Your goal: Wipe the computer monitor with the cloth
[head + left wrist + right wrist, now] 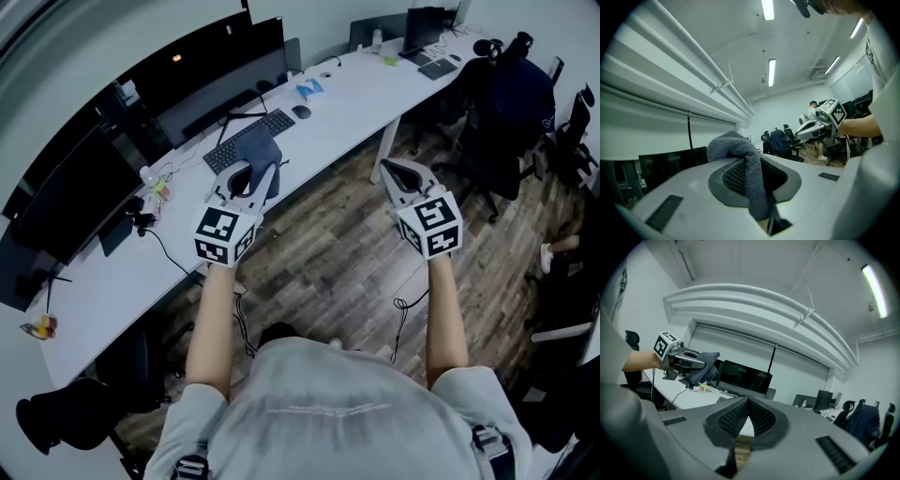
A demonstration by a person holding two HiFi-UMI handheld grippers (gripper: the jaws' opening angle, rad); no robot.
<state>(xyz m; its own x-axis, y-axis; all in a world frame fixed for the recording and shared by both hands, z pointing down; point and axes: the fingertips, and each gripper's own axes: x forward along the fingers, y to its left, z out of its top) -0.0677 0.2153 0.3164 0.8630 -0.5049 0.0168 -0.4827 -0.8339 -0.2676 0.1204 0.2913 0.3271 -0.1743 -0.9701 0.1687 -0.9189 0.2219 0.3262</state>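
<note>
A grey cloth (740,154) is clamped between the jaws of my left gripper (752,161) and drapes over their tips. In the head view that left gripper (251,171) holds the cloth (262,150) above the white desk's front edge, over the keyboard. A wide black monitor (225,67) stands on the desk beyond it, and a second monitor (66,202) stands further left. My right gripper (398,171) hangs over the wooden floor to the right, shut with nothing in it. The right gripper view shows its jaws (748,401) pressed together, with the left gripper's cloth (704,366) and the monitor (745,376) ahead.
The long curved white desk (356,89) carries a keyboard (246,131), a mouse (301,112), cables and small items. Black office chairs (511,112) stand at the right. Another person stands far off by chairs (812,112). Wooden floor (328,244) lies below both grippers.
</note>
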